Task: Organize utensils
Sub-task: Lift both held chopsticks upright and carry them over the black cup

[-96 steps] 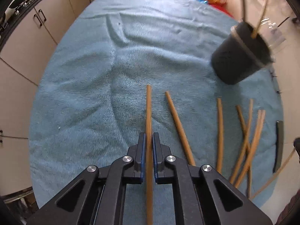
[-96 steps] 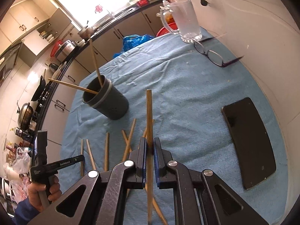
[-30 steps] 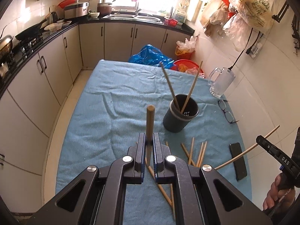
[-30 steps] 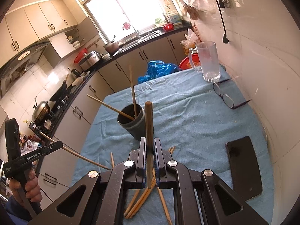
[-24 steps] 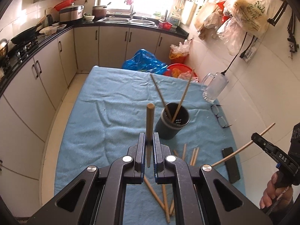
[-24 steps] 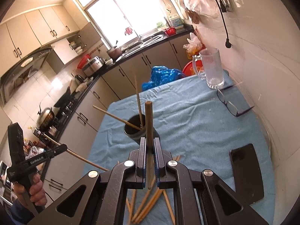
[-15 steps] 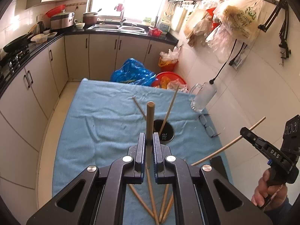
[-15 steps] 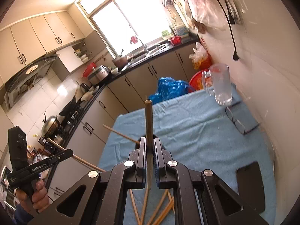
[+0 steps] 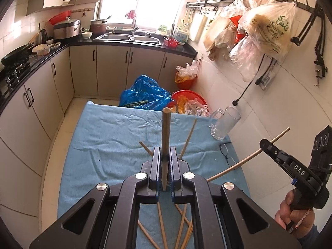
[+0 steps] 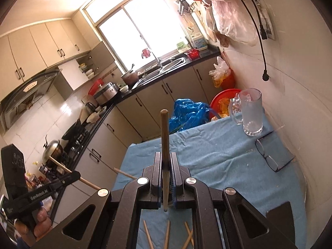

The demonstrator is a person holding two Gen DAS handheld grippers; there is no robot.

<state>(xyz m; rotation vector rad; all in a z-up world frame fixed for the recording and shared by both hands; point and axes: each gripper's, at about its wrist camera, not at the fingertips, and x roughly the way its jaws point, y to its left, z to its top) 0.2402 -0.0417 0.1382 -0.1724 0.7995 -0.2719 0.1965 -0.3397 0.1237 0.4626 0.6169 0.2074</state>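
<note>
My left gripper (image 9: 165,161) is clamped on a chopstick (image 9: 166,137) that stands up between the pads, its round tip well above my fingers. My right gripper (image 10: 166,164) is likewise clamped on a second chopstick (image 10: 165,145), held the same way.

Just below and behind my left fingers, loose chopsticks (image 9: 182,228) lie scattered on the blue towel (image 9: 108,137). Right in front of those fingers, two sticks (image 9: 189,137) poke up at angles from behind the jaws; what they stand in is hidden by my gripper. From the right view, three or four loose sticks (image 10: 167,236) show under the jaws.

To the right of my left gripper, my right hand (image 9: 294,209) grips the other tool, whose arm reads "DAS", with its chopstick slanting up past it. To the left of my right gripper, my left hand (image 10: 39,226) holds its tool, marked "GenRobot.AI".

Ahead and right lie glasses (image 10: 269,155), and a dark phone (image 10: 284,213) sits near the right jaw. Further ahead stands a glass mug (image 10: 249,112) at the towel's far right corner. Beyond the towel's end are a blue bag (image 9: 145,93) and a red basin (image 9: 191,97). On the wall hangs a plastic bag (image 9: 267,27) with green print that I cannot read.
</note>
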